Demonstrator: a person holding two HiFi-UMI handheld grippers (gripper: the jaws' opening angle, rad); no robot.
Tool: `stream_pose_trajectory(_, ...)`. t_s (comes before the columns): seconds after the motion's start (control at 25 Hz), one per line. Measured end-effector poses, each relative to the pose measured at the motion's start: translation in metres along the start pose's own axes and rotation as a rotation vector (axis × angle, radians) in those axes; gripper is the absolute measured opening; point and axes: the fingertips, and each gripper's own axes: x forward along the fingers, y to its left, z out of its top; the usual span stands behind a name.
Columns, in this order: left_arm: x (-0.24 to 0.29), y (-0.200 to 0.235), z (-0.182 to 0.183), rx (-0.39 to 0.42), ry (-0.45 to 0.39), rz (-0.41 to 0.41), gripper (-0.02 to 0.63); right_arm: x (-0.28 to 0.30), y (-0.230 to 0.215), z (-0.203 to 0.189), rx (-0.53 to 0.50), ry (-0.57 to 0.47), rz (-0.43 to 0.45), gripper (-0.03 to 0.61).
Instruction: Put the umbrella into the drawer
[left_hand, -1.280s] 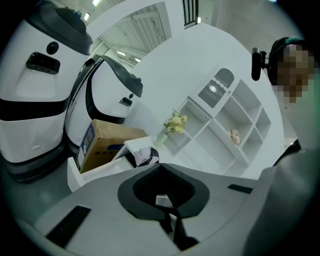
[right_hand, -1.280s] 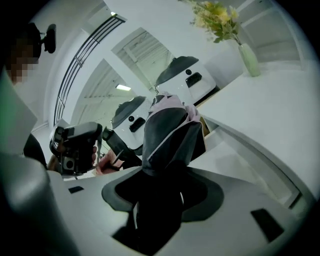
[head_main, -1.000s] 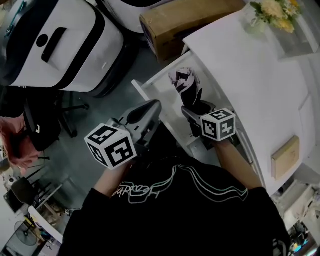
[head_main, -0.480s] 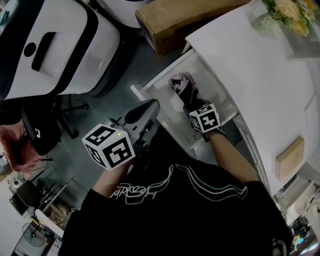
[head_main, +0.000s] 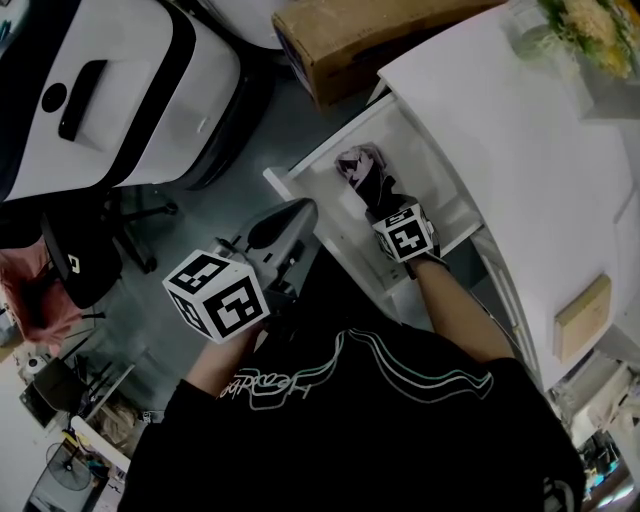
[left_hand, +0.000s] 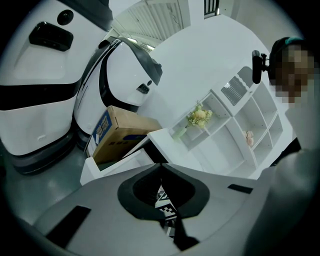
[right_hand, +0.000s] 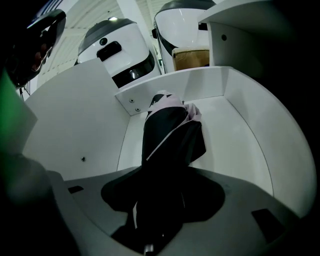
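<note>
White cabinet below us, its white pull-out drawer stands open. Our right gripper reaches into it, fingers clamped on the folded black-and-pink umbrella, which is low inside the drawer. Our left gripper hangs outside, fingers closed on nothing. We judge this the placing step. Next, we lay the umbrella flat and let go.

floor: grey | white desk top | cardboard box | black office chair | white shelf unit
</note>
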Motion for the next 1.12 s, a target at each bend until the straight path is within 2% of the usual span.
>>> stream_pose_trajectory(0.32, -0.009, 0.002, -0.005, -0.003, -0.023, 0.006, 0.02, 0.0, 0.004, -0.001, -0.032, 0.02, -0.033, 0.241)
stream_pose_trajectory(0.64, -0.018, -0.017, -0.02, -0.001, -0.048, 0.001, 0.02, -0.03, 0.008, -0.002, -0.05, -0.032, -0.044, 0.259)
stream_pose_trajectory(0.88, -0.029, -0.051, -0.036, 0.025, -0.081, -0.006, 0.02, -0.085, 0.013, 0.005, -0.053, -0.153, -0.031, 0.259)
stream_pose_trajectory(1.12, -0.048, -0.102, -0.06, 0.066, -0.112, -0.017, 0.02, -0.181, 0.044, 0.013, -0.021, -0.361, 0.095, 0.258)
